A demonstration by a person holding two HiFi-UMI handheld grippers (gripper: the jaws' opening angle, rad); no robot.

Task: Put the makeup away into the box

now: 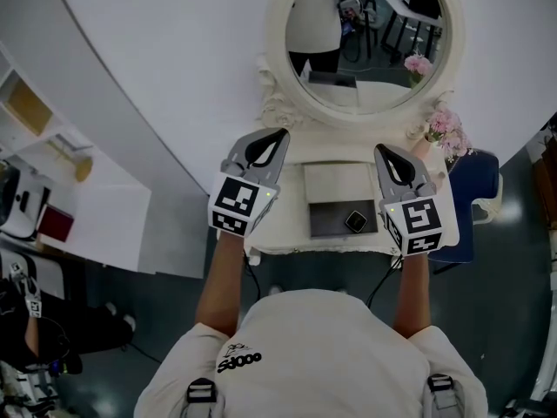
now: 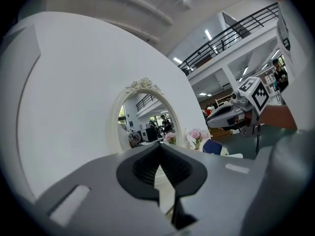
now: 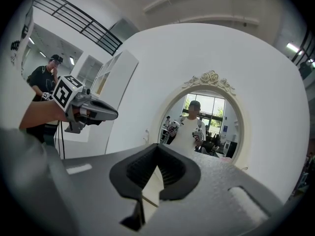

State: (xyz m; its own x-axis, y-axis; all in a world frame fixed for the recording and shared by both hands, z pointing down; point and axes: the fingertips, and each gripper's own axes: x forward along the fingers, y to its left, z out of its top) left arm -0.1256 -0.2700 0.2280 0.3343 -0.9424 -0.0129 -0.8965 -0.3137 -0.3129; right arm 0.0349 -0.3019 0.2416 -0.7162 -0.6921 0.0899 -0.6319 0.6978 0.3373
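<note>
Your left tongs [image 1: 278, 134] and right tongs [image 1: 384, 150] hang either side of the box [image 1: 326, 220], both pinched shut, empty. A compact [image 1: 355, 221] lies inside it; closing the lid [image 1: 335, 181] looks next.

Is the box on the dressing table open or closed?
Open: the box shows its dark inside, with a small dark item in it.

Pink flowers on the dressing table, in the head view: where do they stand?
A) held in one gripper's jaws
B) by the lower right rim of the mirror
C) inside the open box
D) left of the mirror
B: the pink flowers stand on the table just beside the lower right of the oval mirror and its ornate frame.
</note>
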